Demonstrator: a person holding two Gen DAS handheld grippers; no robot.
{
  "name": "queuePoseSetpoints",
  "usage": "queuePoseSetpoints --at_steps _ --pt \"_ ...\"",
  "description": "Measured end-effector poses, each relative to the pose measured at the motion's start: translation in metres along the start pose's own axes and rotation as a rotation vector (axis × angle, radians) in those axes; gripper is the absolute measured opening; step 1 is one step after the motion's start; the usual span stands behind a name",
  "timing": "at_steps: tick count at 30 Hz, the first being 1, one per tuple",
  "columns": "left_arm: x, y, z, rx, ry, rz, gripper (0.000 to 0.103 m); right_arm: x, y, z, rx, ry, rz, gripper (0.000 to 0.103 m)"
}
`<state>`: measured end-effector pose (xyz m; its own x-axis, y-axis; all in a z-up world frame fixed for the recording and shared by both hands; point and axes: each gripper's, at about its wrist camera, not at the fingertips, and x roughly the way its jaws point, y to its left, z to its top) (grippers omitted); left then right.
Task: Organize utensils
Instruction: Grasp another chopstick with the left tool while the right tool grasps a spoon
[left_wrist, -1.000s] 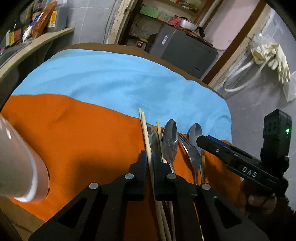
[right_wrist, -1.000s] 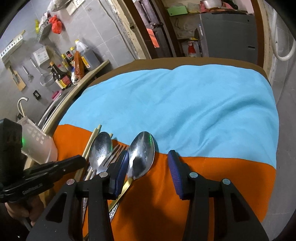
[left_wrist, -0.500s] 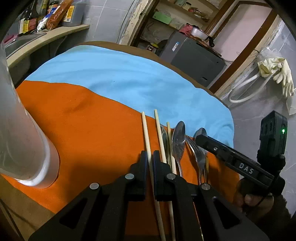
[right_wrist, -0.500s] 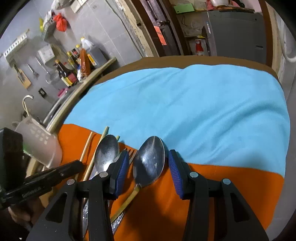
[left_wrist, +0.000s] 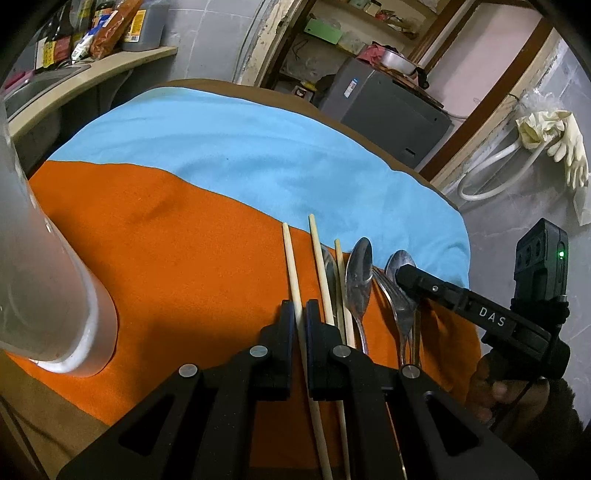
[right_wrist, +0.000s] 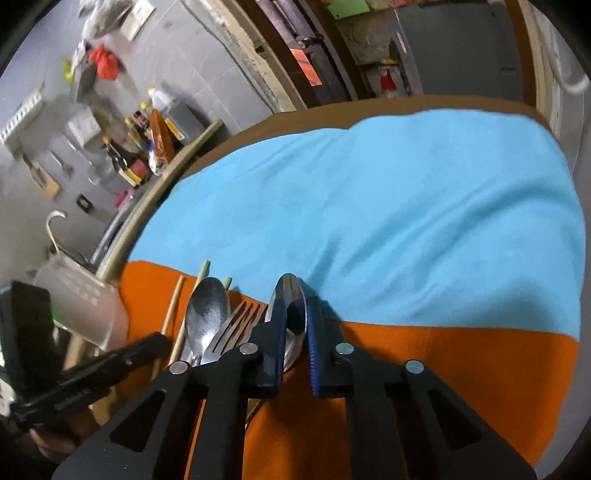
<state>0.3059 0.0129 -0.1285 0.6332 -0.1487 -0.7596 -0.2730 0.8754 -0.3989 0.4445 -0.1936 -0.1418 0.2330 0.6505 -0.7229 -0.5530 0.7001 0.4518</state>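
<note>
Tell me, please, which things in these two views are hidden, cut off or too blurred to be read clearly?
- Left wrist view: the held chopstick runs under the left gripper, its lower end cut off.
- Left wrist view: the white cup is cropped by the left edge.
- Right wrist view: the right gripper jaws are closing around a spoon; its handle is hidden.
- Right wrist view: shelf bottles are motion-blurred, labels unreadable.

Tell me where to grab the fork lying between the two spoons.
Take the fork by its narrow neck just below the tines, coming straight down from above and pinching across it. It lies flat on the orange cloth, wedged between the left spoon and the right spoon, so a sideways approach would likely bump them. Its handle is mostly hidden.
</note>
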Motion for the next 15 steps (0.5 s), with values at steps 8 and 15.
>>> queuePoseSetpoints --at_steps 8,15 --pt "-0.006 -0.003 -0.002 0.027 -0.024 -0.022 0.003 -0.014 0.033 -0.006 -0.097 -0.024 -0.086 0.001" --pt "-0.03 -0.018 -0.009 0.108 -0.121 -0.038 0.002 -0.051 0.065 -0.024 -0.19 -0.186 -0.198 0.001"
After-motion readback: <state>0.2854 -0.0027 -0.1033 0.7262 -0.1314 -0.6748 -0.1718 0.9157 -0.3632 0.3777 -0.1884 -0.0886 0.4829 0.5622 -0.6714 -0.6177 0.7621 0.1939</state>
